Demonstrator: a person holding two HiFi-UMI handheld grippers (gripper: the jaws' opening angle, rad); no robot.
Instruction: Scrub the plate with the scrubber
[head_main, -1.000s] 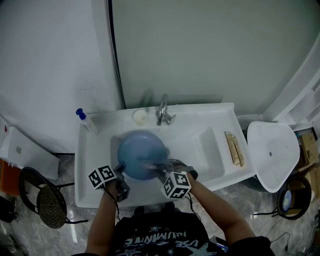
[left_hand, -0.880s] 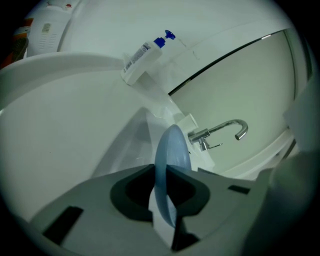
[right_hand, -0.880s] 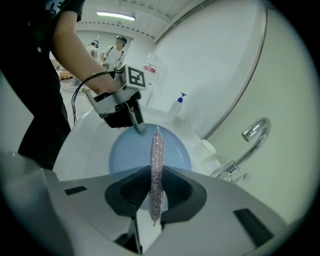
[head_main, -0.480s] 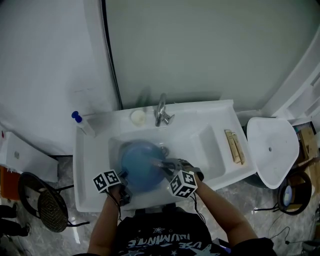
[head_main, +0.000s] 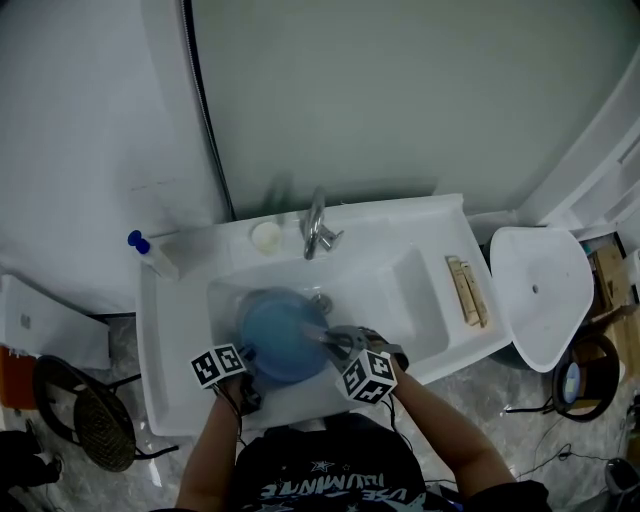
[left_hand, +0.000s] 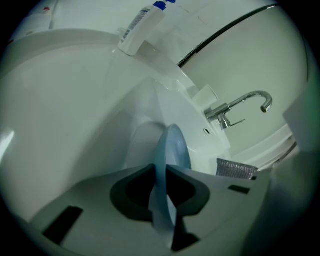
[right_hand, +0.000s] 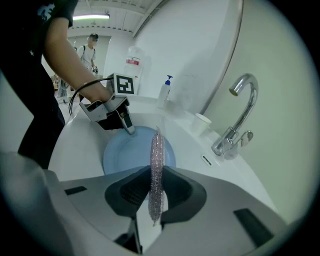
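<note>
White moulded washbasin (head_main: 170, 340) against a pale wall, chrome swan-neck tap (head_main: 315, 228) at the back.

Round blue plastic plate (head_main: 280, 335) down in the bowl, below the tap.

Left gripper (head_main: 247, 352): jaws nearly together, clamped on the plate's near-left rim, plate edge-on between the pads. Probably held there to stop the plate skating round the bowl and to leave its face bare for the other hand.

Right gripper (head_main: 330, 338): jaws pinched shut on flat silvery mesh scrubber (right_hand: 156, 165), free end jutting past the pads, presumably so mesh rather than gripper meets the plate. Positioned at the plate's right side; actual contact not clear.
</note>
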